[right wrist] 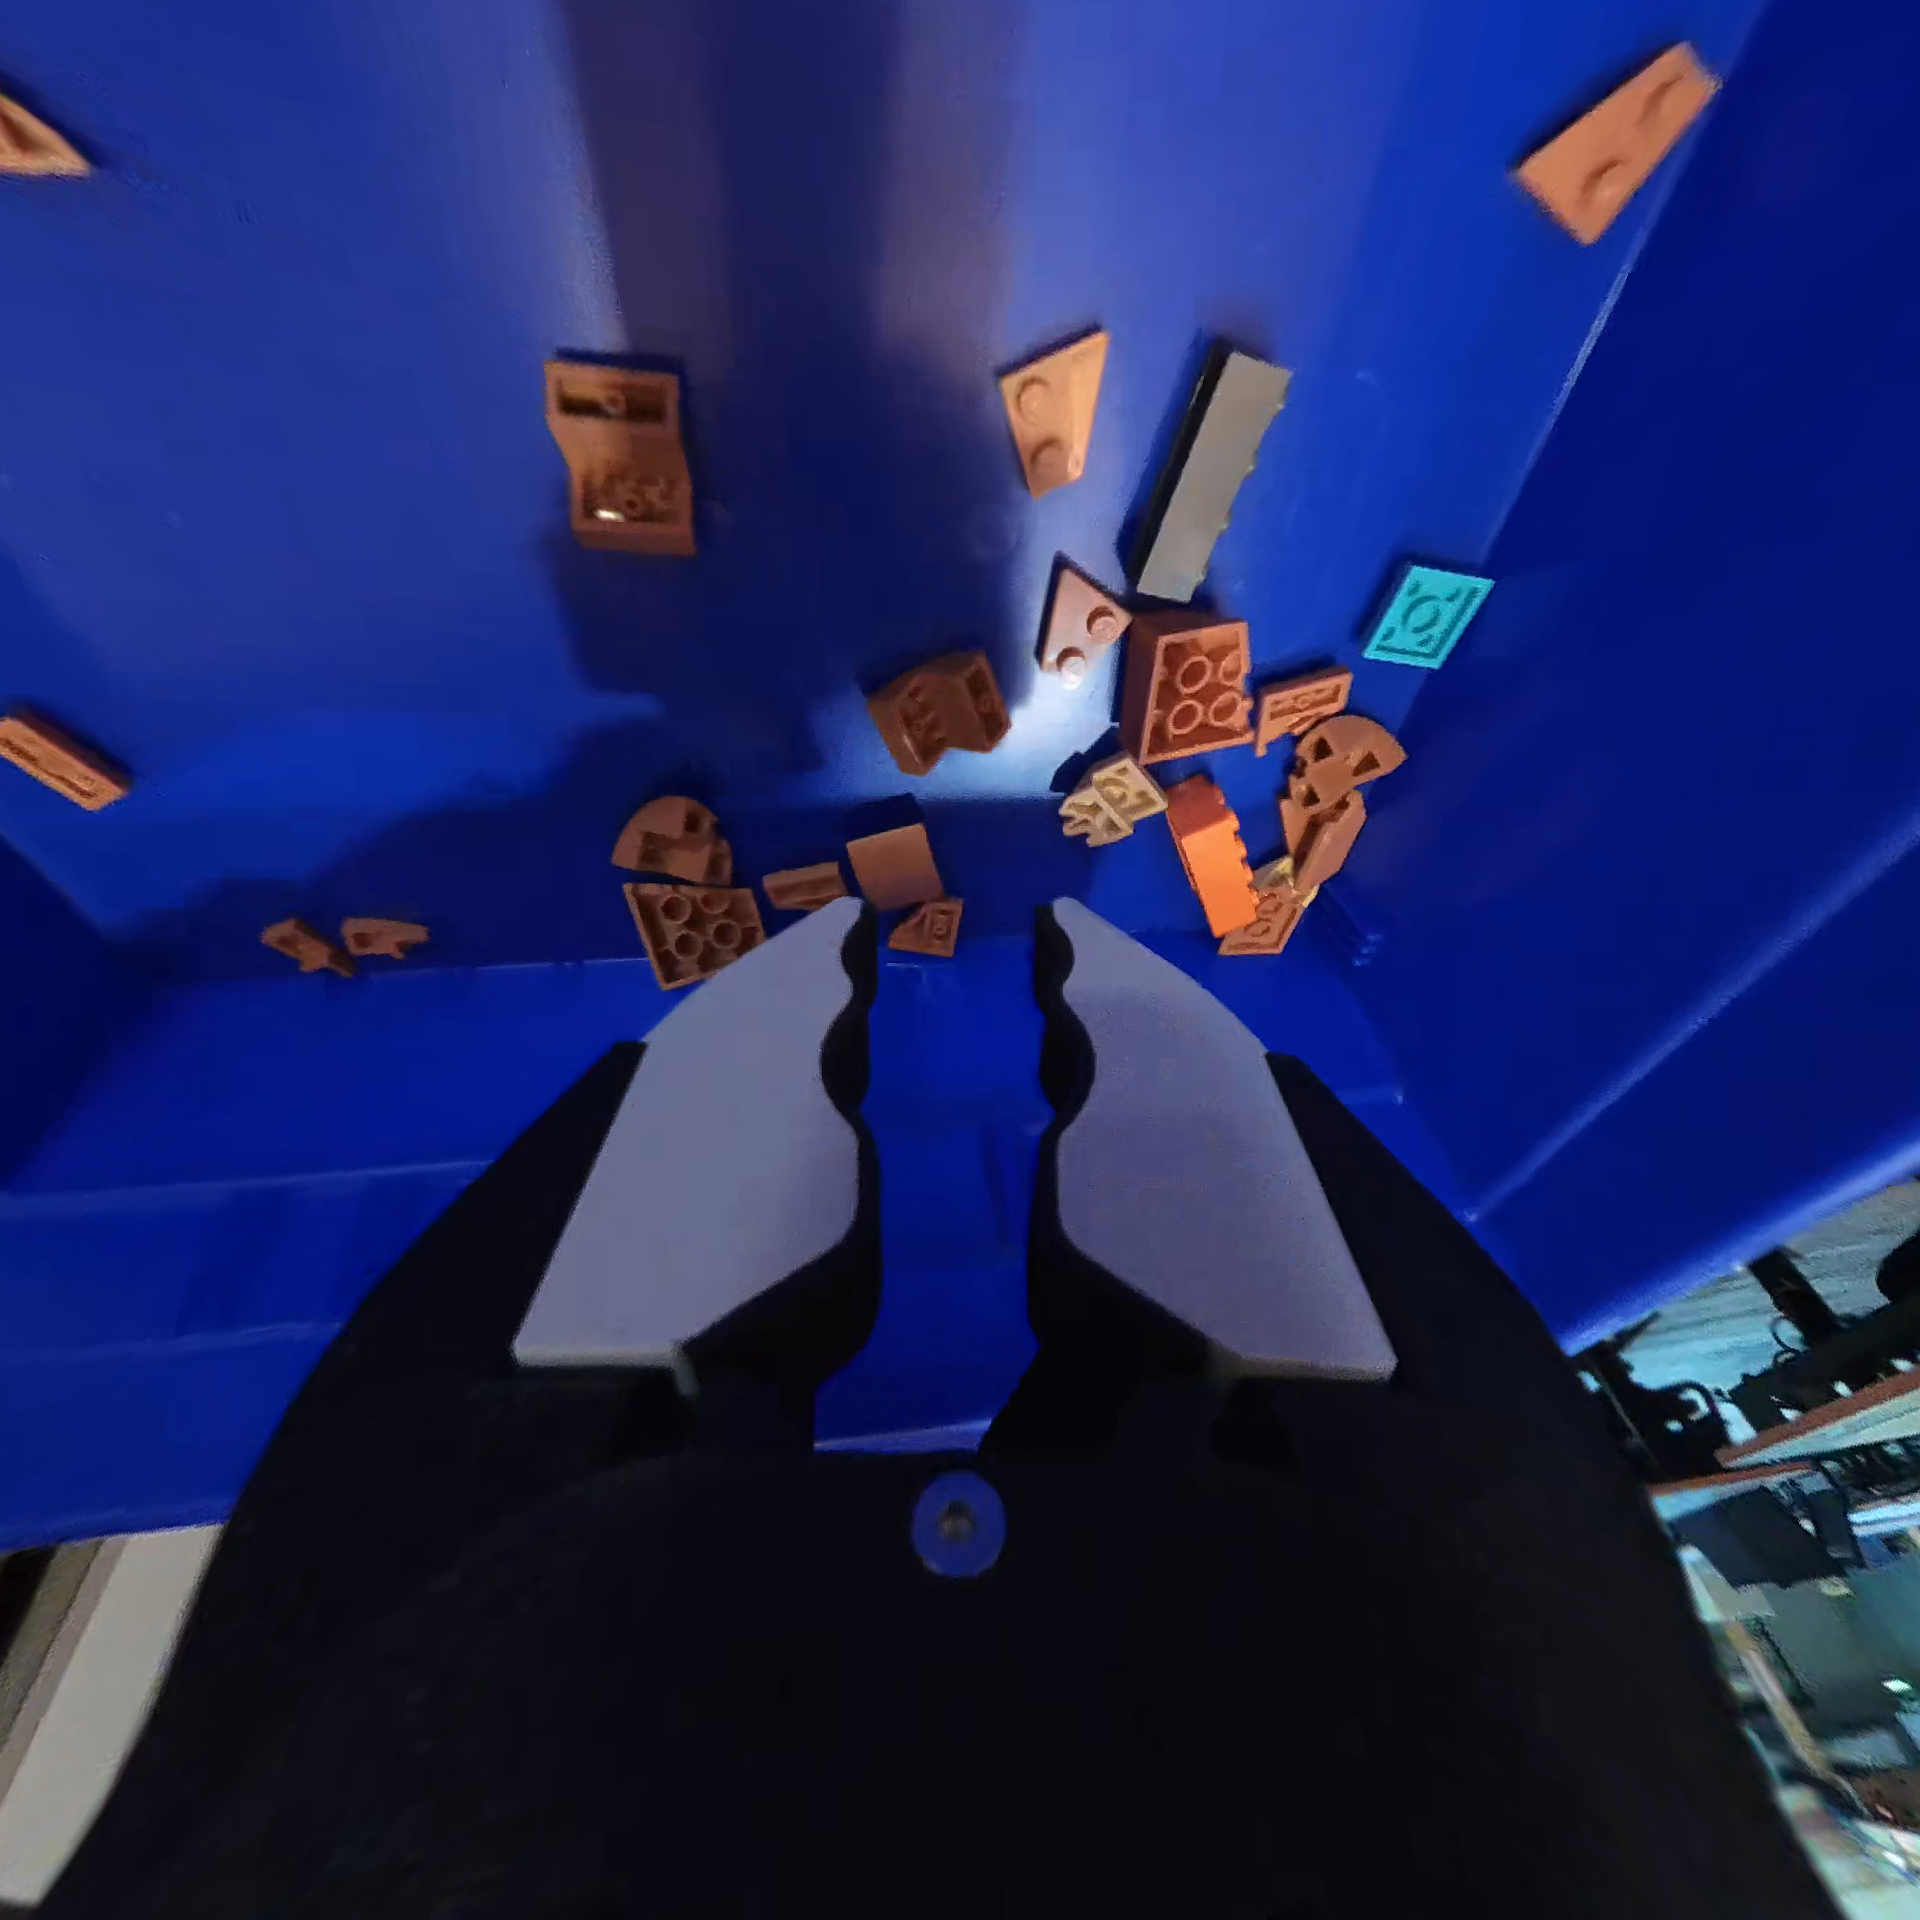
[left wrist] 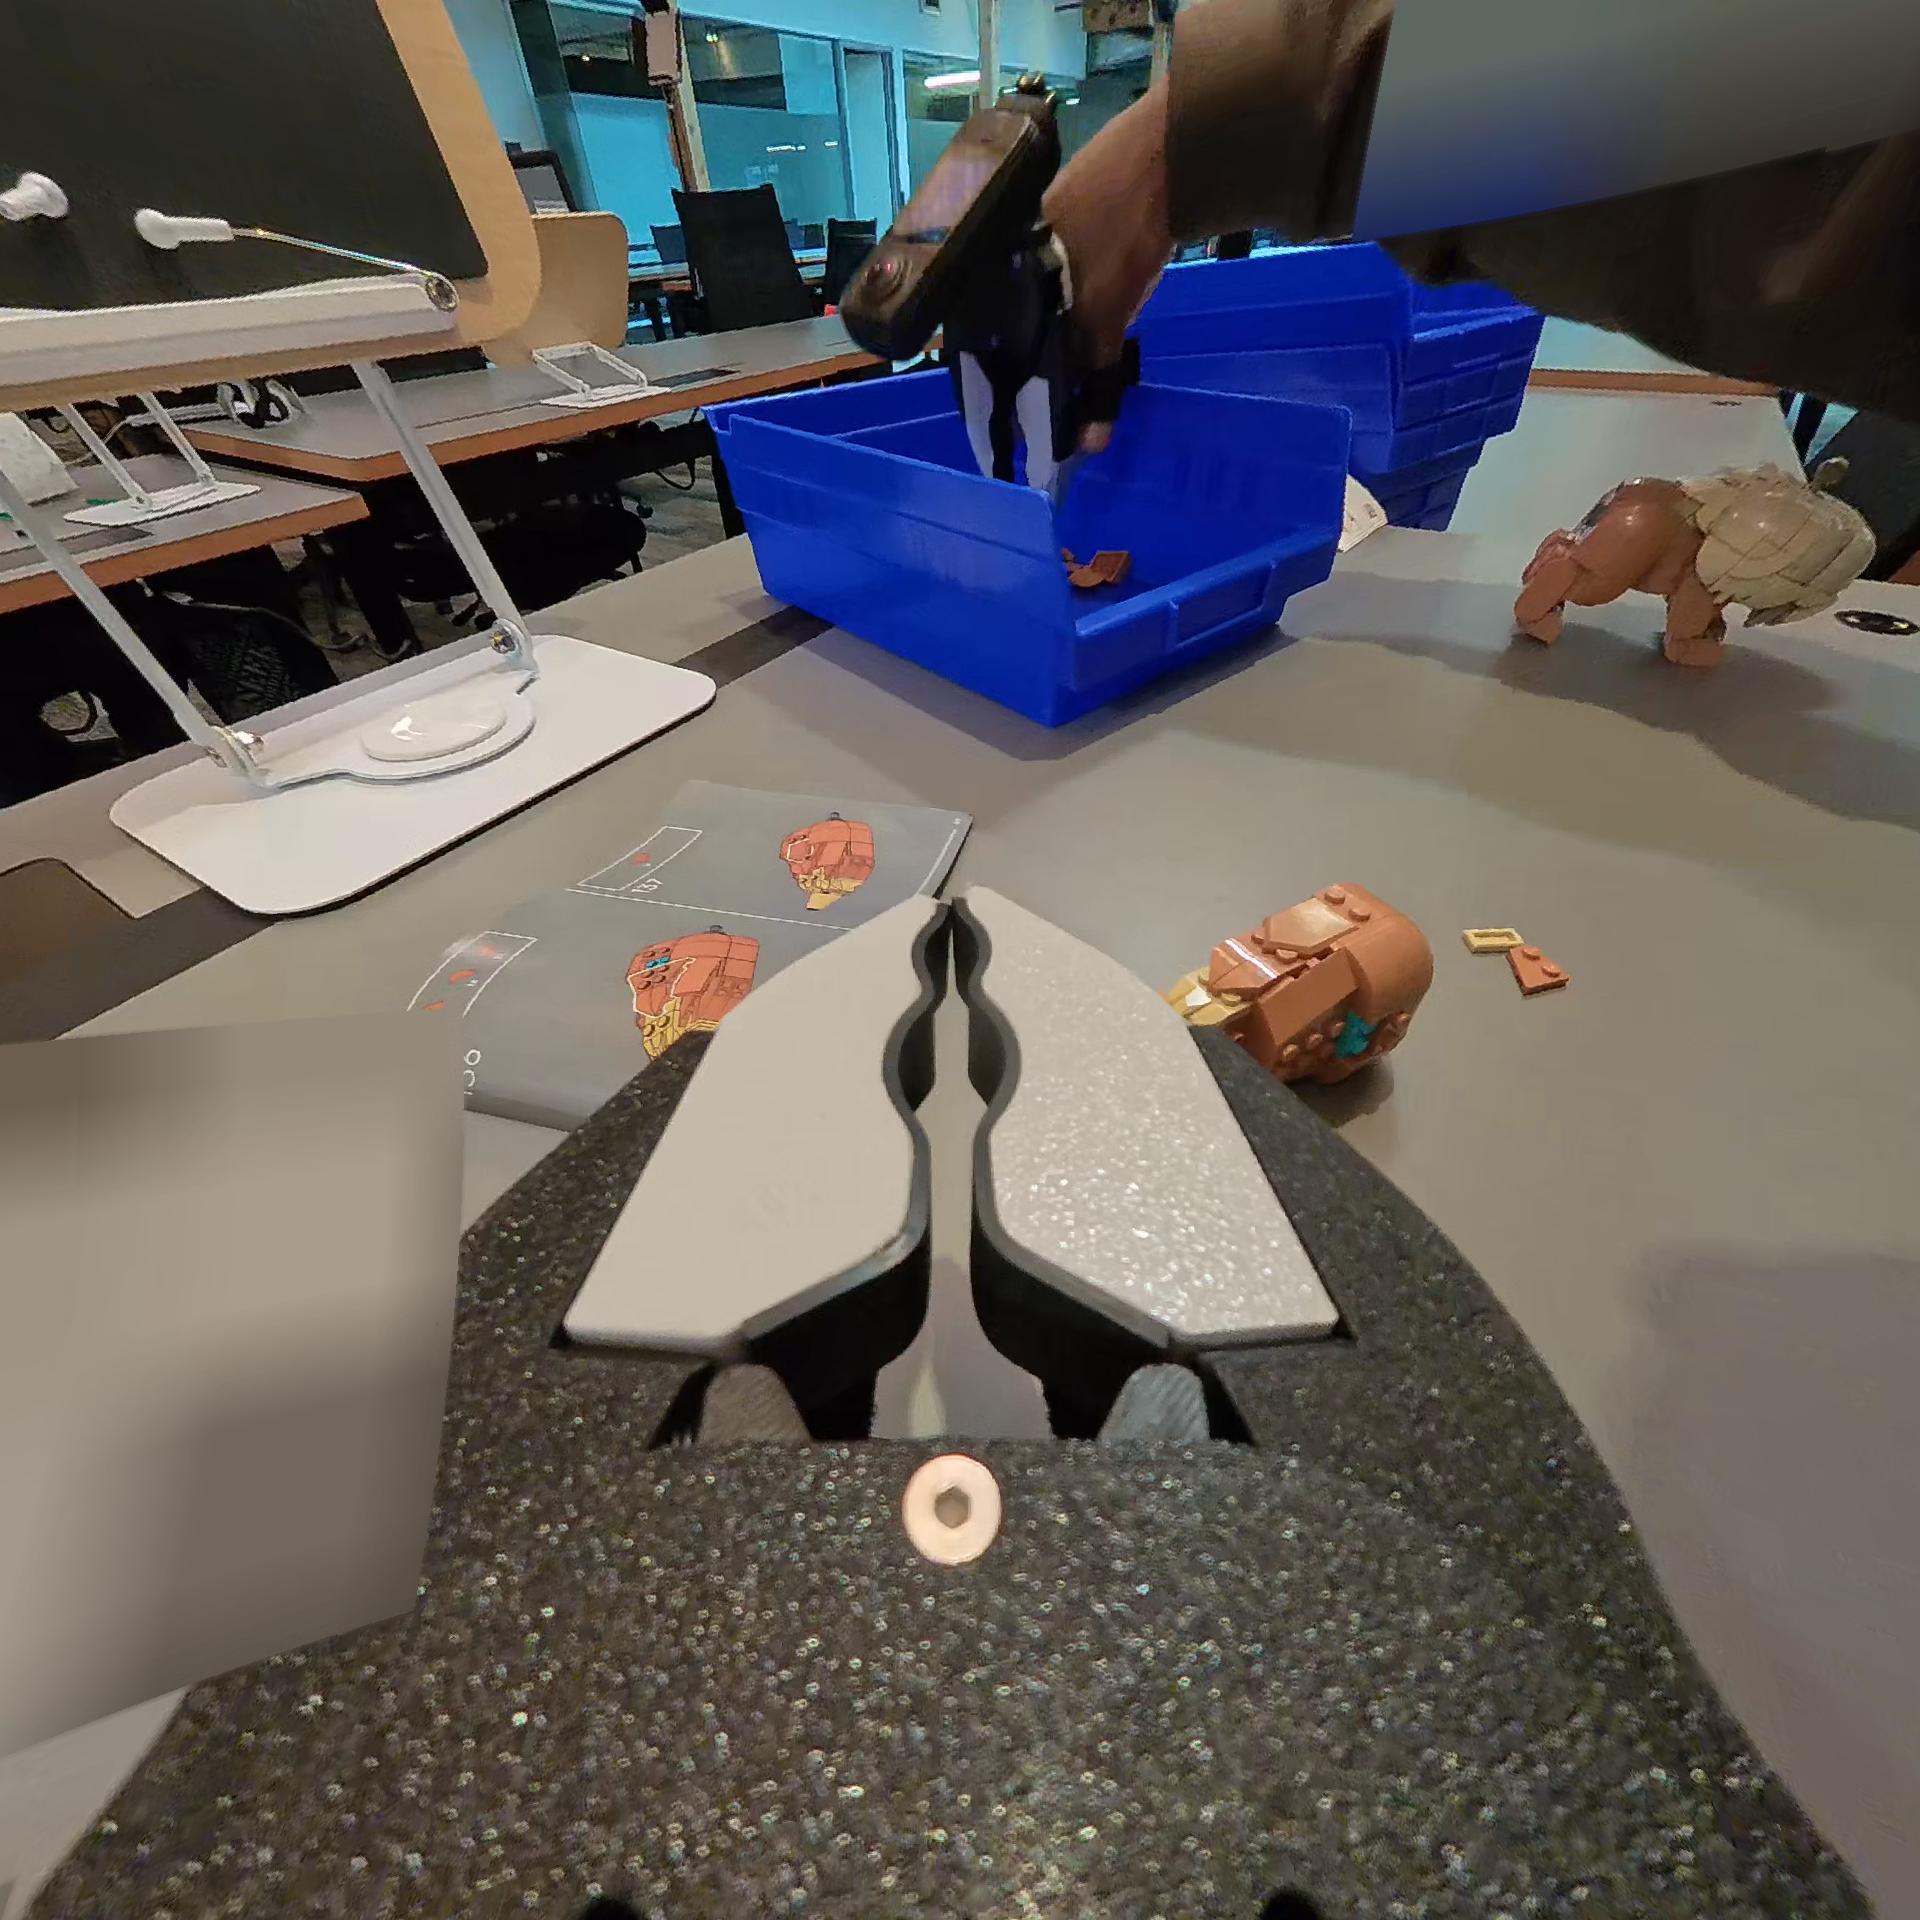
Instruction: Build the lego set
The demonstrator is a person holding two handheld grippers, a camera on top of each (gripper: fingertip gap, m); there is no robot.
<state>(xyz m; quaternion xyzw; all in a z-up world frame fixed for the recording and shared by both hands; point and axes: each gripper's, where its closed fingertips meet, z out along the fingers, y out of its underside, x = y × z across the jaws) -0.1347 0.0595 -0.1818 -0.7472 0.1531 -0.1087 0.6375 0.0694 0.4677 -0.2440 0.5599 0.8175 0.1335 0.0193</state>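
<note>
Fingers of the left gripper are pressed together at the tips, gripping nothing, above the grey table. Beyond them sits the blue plastic bin, the landmark; the right gripper reaches down into it, fingers parted and empty over loose brown lego pieces scattered on its floor. Nearer than the bin lies a dark instruction booklet; beside that rests a rounded brown lego build, seemingly unfinished. Two small flat pieces lie just right of it.
</note>
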